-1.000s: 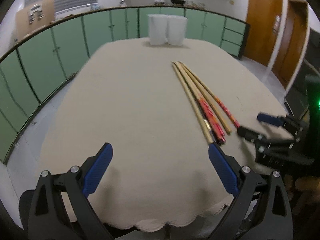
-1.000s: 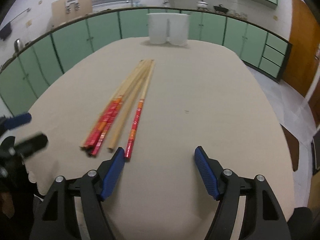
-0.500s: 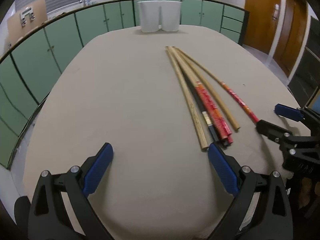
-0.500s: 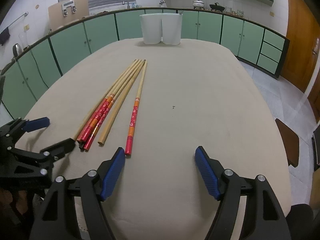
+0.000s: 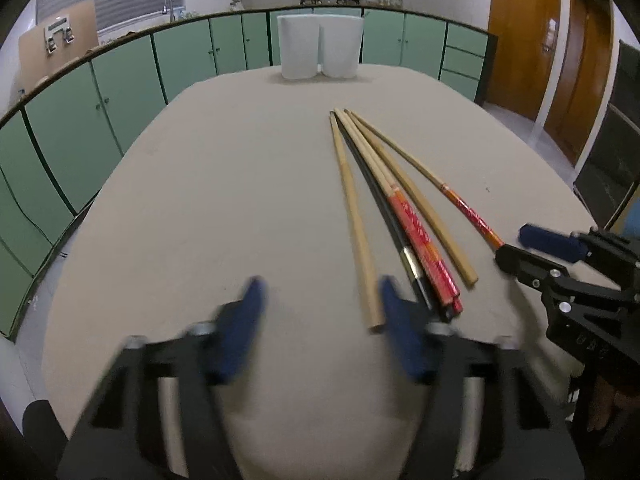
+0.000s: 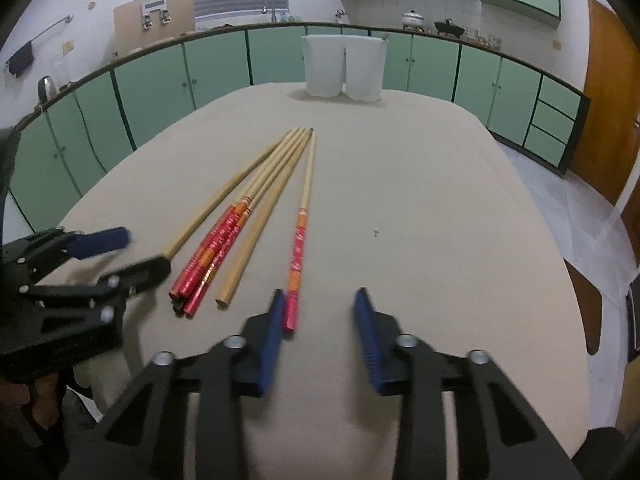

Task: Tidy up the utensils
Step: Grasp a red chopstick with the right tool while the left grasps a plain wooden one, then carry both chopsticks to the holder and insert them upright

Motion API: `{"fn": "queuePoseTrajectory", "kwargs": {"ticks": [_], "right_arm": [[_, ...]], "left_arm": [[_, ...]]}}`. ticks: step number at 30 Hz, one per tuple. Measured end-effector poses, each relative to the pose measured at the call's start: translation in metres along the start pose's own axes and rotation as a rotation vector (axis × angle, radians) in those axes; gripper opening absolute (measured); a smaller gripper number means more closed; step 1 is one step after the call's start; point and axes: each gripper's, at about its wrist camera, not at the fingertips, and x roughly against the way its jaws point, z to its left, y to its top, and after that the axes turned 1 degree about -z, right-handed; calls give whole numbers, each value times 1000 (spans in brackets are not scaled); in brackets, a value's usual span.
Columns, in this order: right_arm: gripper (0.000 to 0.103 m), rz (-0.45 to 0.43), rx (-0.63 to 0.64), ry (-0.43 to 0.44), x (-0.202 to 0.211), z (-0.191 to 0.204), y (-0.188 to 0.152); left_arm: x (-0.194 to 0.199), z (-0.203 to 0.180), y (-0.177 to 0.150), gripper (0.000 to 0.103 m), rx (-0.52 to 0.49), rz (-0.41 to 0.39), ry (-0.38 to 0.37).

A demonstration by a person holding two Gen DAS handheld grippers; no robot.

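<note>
The chopsticks (image 6: 256, 216) lie in a loose fan on the table (image 6: 420, 208), near its front edge. Both the left gripper (image 5: 320, 312) and the right gripper (image 6: 318, 312) have just been closing, with nothing between the jaws. The sticks look light, stiff and probably slippery; pinch one near its thick end.
</note>
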Motion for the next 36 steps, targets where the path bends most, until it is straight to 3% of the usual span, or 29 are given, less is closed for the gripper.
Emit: {"fn": "queuePoseTrajectory", "kwargs": {"ticks": [1,2,3,8,11,12,13,14,16,17,18,19,23,29,36], "right_arm": [[15,-5,-4,-4,0,0,0],[7,-10,-13,-16,0,0,0],[7,-12,-24,-25,0,-2,0],[6,-19,-115,-72,4,-20,-3],[9,-19,-116,-59,8,-21,-6],[12,-17,-120,-54,9,-21,-7],[15,-14,-117,-48,10,-21,-8],[18,-13,-113,-46,11,-21,-9],[18,-12,-110,-43,12,-21,-10],[18,-11,-111,-41,11,-21,-10],[16,-6,-114,-39,10,-21,-9],[6,0,-117,-37,10,-22,-8],[6,14,-145,-14,17,-28,4],[6,-35,-133,24,61,-37,57],[6,-30,-30,77,84,-49,165]], "left_arm": [[1,-1,0,26,3,-12,8],[1,-1,-1,19,9,-19,15],[2,-1,-3,9,18,-23,25],[9,12,-10,6,93,-33,89],[13,12,-12,10,89,-28,89],[14,12,-13,21,91,-26,89],[14,14,-13,39,92,-23,91],[15,15,-14,45,95,-24,92],[14,19,-16,47,106,-20,79],[14,18,-16,44,106,-21,75],[14,19,-15,24,105,-20,59],[14,20,-13,7,107,-16,47],[21,26,-2,6,154,11,-3],[63,37,49,6,161,-48,-53],[96,51,135,6,106,-114,-101]]}}
